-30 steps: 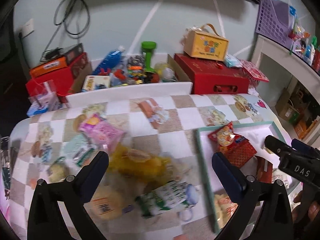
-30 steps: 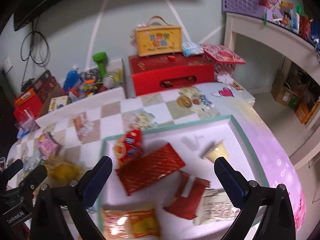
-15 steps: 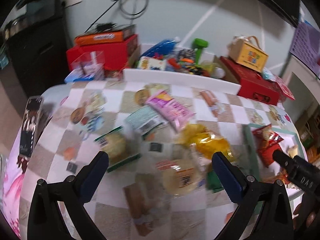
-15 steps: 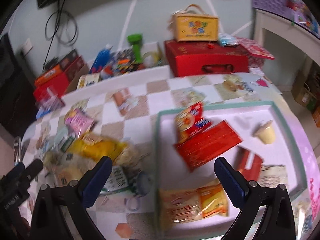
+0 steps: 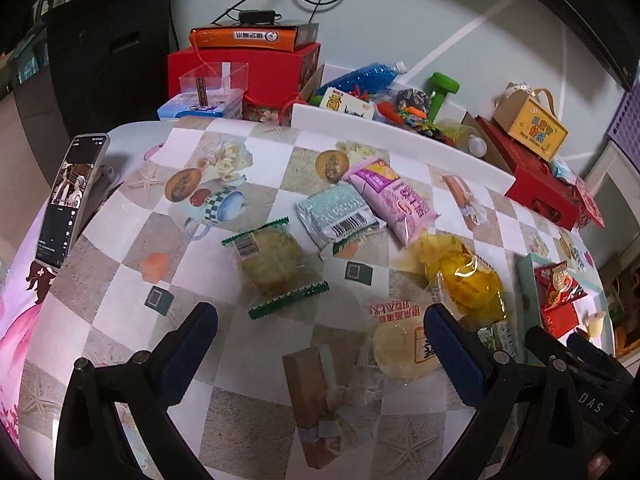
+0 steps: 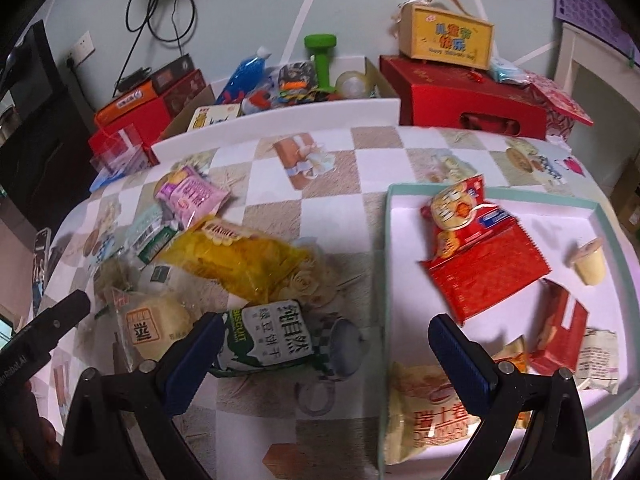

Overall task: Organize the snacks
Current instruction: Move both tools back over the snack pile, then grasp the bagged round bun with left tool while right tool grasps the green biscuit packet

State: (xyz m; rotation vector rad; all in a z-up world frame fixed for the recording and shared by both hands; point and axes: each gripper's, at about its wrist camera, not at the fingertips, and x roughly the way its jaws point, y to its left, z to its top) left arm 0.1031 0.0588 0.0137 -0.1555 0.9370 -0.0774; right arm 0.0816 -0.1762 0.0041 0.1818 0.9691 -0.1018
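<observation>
- Your left gripper point(image 5: 320, 334) has swung away from the tray point(image 6: 600, 208) in the last second and now faces the loose pile; both its jaws are spread wide and empty.
- Your right gripper point(image 6: 326, 342) has drifted the same way, jaws released, with the tray's near rim now running between them. This reads as the search for the next snack.
- Loose snacks: I count six on the cloth. The round cake in green-edged wrap point(image 5: 272, 266) lies just ahead of your left jaws; the silver-green packet point(image 5: 340, 218) and pink packet point(image 5: 394, 200) sit beyond it.
- The yellow bag point(image 6: 240, 258) lies ahead of your right gripper's left finger; the biscuit pack point(image 6: 268, 340) touches that finger's tip.
- In the tray: about six items, hard to separate.
</observation>
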